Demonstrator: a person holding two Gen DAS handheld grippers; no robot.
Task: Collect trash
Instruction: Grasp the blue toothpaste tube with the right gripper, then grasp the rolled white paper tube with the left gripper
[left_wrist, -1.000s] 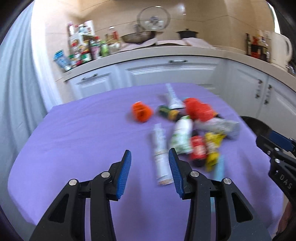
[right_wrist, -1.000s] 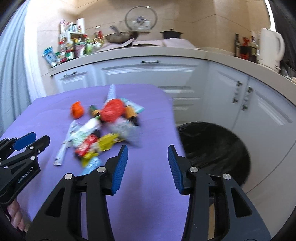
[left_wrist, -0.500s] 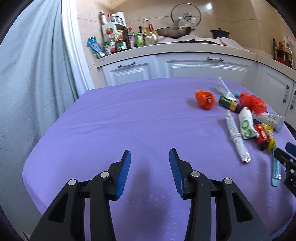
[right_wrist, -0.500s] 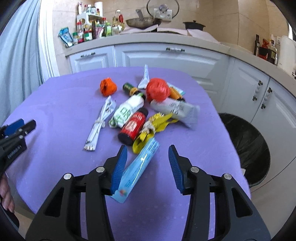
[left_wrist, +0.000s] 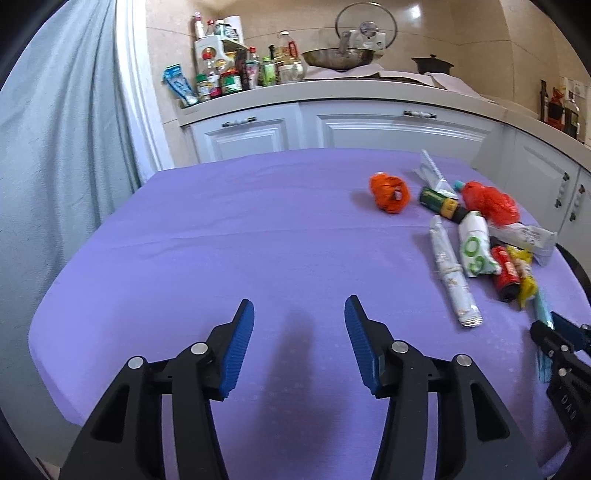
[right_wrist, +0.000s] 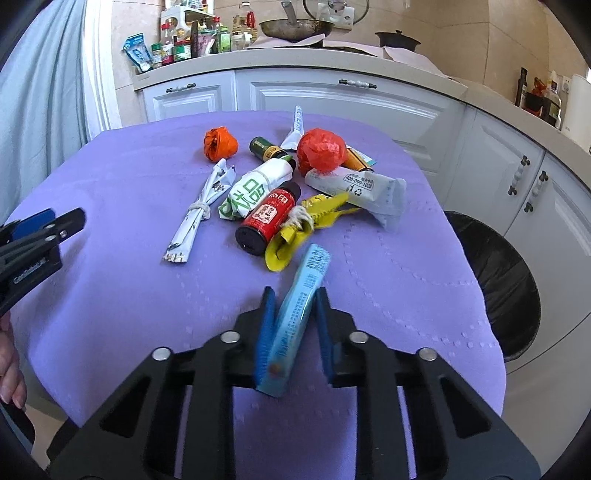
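The right tool (right_wrist: 294, 314) is clamped on a light blue flat packet (right_wrist: 301, 302), its blue pads pressing both long sides near the packet's near end; the far end, printed with a code, sticks out toward 12 o'clock. The packet lies low over the purple-covered bench (right_wrist: 110, 295).

Just beyond the packet, at about 12 o'clock from the right tool, lies the rest of the trash in a loose heap: a crumpled yellow wrapper (right_wrist: 306, 225) touching a red bottle (right_wrist: 267, 218), a white-and-green pouch (right_wrist: 255, 190) beside that, a twisted white paper strip (right_wrist: 197, 210) at 11 o'clock, a white wrapper with printed digits (right_wrist: 362, 192) at 1 o'clock, a red crumpled bag (right_wrist: 321, 149), a dark green bottle (right_wrist: 266, 147) and an orange crumpled ball (right_wrist: 219, 144) farthest out. A black-lined bin (right_wrist: 506, 284) stands beside the bench at 3 o'clock.

The left tool (left_wrist: 299, 343) hangs over bare purple cloth with nothing between its pads; its jaws are opening and stand about half apart. From its camera the heap sits at 2 o'clock, well apart from it. A person's fingers (right_wrist: 11, 373) show at the left edge of the right view.
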